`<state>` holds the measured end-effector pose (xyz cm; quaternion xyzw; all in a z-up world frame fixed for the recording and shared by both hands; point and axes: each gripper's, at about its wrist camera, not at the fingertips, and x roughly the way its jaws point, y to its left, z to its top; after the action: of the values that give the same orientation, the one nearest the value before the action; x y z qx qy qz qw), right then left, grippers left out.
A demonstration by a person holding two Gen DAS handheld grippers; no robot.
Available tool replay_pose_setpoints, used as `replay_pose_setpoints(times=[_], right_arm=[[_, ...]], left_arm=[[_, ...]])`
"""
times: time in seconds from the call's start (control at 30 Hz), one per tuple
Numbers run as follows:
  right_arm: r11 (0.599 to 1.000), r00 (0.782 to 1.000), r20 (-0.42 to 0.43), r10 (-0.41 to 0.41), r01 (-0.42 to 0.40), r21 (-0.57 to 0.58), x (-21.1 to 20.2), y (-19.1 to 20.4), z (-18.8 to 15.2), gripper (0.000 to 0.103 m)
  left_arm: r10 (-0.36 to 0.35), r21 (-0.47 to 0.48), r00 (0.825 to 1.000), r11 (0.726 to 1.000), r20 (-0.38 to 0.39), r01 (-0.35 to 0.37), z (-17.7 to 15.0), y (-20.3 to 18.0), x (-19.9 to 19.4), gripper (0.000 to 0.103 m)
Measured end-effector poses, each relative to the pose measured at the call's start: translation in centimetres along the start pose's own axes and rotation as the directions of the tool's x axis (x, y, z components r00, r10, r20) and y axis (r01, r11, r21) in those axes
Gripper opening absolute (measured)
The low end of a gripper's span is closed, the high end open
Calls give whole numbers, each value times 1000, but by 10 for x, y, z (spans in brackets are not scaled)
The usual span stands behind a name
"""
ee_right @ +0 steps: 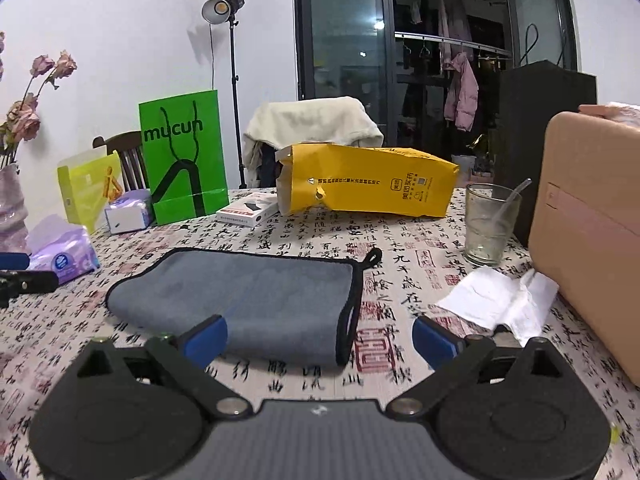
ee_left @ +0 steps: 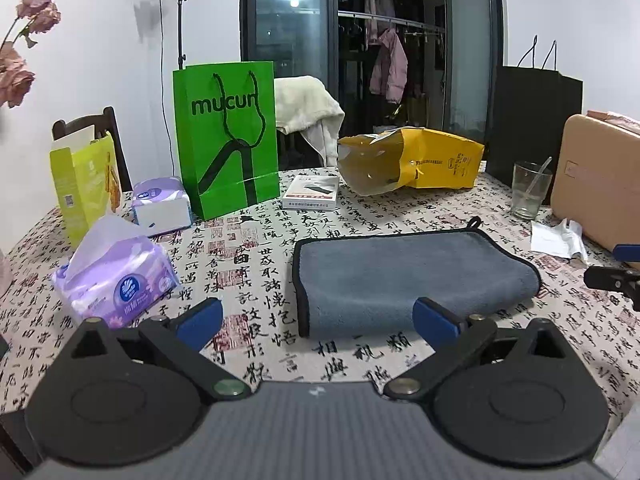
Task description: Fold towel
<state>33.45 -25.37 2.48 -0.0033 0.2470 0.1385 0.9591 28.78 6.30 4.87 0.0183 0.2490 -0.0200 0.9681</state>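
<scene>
Left wrist view is showing the grey towel lying already doubled over on the patterned tablecloth, with the left gripper hovering jaws apart at its near left corner. The right gripper, also spread and empty, is facing the near right corner, so another fold seems next, calling for each gripper to pinch an edge.

The tan case runs off the right edge; the yellow bag's print is illegible.
</scene>
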Motion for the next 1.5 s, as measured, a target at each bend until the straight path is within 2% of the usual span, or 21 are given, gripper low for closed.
replay_pose_setpoints(times=[0.4,0.67,1.07,1.5], right_arm=[[1000,998,57,-15,16,-14,-60,10,-27,103],[1000,997,80,-2,3,-17,-89,20,-43,103],[1000,990,141,13,-13,5,-128,32,-52,103],[997,991,123,46,-38,-61,-154,42,-74,103]], left_arm=[[10,23,999,1000,52,-12,-15,-14,-52,103],[13,2,997,1000,75,-13,-30,-18,-81,103],[15,-2,994,1000,111,-15,-43,-24,-118,103],[18,2,981,1000,191,-19,-71,-39,-164,103]])
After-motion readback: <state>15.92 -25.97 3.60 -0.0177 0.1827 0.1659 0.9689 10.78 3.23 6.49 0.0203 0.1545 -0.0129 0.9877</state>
